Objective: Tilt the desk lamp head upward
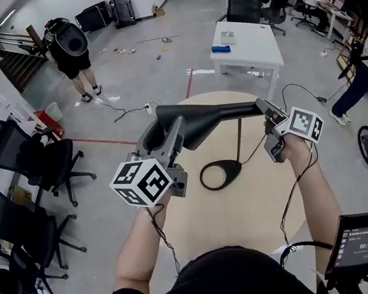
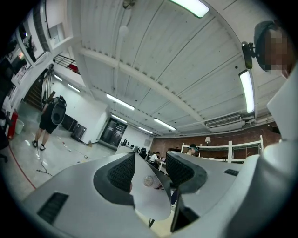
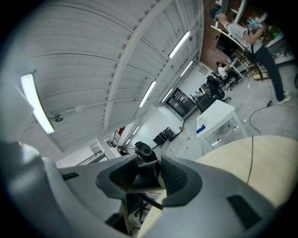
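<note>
- The lamp head (image 1: 193, 117) hangs above the round tabletop (image 1: 252, 235), at the left end of the lamp arm (image 1: 240, 108); the ring base (image 1: 233, 167) rests on the tabletop
- Left tool (image 2: 149, 172): spread wide, pads clamped across the lamp head's shell
- Right tool (image 3: 146, 174): narrow, gripping the far end of the lamp arm
- Judgement: the shell looks light, rigid and smooth, so likely slippery, and the hinge is probably stiff
- Hold the head across its shell and brace the arm, or the base may lift
</note>
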Demonstrator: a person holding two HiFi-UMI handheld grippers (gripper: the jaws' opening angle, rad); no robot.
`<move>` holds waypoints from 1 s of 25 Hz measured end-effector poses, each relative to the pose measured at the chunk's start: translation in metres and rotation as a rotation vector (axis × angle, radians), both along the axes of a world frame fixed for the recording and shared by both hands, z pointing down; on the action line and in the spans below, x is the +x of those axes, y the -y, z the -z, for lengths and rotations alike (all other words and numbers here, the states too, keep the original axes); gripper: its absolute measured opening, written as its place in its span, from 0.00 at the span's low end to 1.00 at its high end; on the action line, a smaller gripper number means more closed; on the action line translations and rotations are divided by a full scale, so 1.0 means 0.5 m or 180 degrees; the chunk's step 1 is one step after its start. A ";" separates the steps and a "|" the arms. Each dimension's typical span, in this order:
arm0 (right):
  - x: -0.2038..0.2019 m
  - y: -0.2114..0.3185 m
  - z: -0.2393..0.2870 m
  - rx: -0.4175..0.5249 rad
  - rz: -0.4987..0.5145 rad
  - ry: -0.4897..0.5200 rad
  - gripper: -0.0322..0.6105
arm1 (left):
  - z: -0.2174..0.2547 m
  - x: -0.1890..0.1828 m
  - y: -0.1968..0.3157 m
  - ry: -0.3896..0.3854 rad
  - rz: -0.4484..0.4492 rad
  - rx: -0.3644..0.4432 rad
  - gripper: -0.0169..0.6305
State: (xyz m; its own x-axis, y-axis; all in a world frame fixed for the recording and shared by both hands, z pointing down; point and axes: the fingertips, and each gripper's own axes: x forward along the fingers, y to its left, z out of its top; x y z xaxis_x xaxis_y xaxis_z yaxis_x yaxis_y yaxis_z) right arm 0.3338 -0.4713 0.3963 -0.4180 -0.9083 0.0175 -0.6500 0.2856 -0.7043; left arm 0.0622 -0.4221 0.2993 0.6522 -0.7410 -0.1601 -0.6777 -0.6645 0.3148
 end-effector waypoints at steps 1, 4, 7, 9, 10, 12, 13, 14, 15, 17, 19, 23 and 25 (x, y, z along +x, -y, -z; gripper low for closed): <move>0.000 0.002 -0.001 -0.0001 0.0012 0.0043 0.29 | 0.002 0.001 0.003 0.0022 0.0019 0.0012 0.36; -0.002 0.004 -0.007 -0.0020 0.0038 0.0115 0.29 | 0.010 0.004 0.006 0.0028 0.0048 0.0048 0.36; 0.001 0.002 -0.014 -0.0029 0.0031 0.0202 0.29 | 0.024 0.015 0.005 0.0045 0.0021 0.0097 0.36; 0.001 0.002 -0.018 -0.0037 0.0024 0.0268 0.29 | 0.035 0.021 0.006 0.0070 -0.0002 0.0130 0.36; 0.000 0.002 -0.020 -0.0043 0.0022 0.0302 0.29 | 0.041 0.024 0.006 0.0084 -0.0011 0.0144 0.36; -0.002 0.003 -0.026 -0.0053 0.0024 0.0367 0.29 | 0.051 0.029 0.006 0.0129 -0.0019 0.0168 0.36; -0.002 0.002 -0.028 -0.0056 0.0023 0.0398 0.29 | 0.055 0.032 0.006 0.0161 -0.0018 0.0181 0.36; -0.002 0.002 -0.031 -0.0058 0.0020 0.0429 0.29 | 0.058 0.034 0.006 0.0196 -0.0015 0.0195 0.36; -0.002 0.001 -0.033 -0.0059 0.0015 0.0464 0.29 | 0.061 0.037 0.007 0.0224 -0.0013 0.0209 0.36; -0.002 0.001 -0.037 -0.0055 0.0004 0.0541 0.29 | 0.067 0.042 0.007 0.0241 -0.0014 0.0235 0.36; -0.002 0.001 -0.041 -0.0044 0.0000 0.0613 0.29 | 0.073 0.046 0.008 0.0227 -0.0019 0.0261 0.36; -0.005 0.003 -0.041 -0.0041 0.0007 0.0671 0.29 | 0.083 0.048 0.011 0.0213 -0.0026 0.0286 0.36; -0.007 0.004 -0.040 -0.0045 0.0017 0.0664 0.29 | 0.084 0.046 0.012 0.0208 -0.0018 0.0287 0.36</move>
State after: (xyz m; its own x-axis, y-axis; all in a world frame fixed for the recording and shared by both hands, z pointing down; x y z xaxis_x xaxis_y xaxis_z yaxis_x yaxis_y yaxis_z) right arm 0.3303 -0.4732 0.4165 -0.4187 -0.9063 -0.0572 -0.4882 0.2778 -0.8273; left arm 0.0852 -0.4280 0.2573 0.6676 -0.7217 -0.1829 -0.6910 -0.6921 0.2087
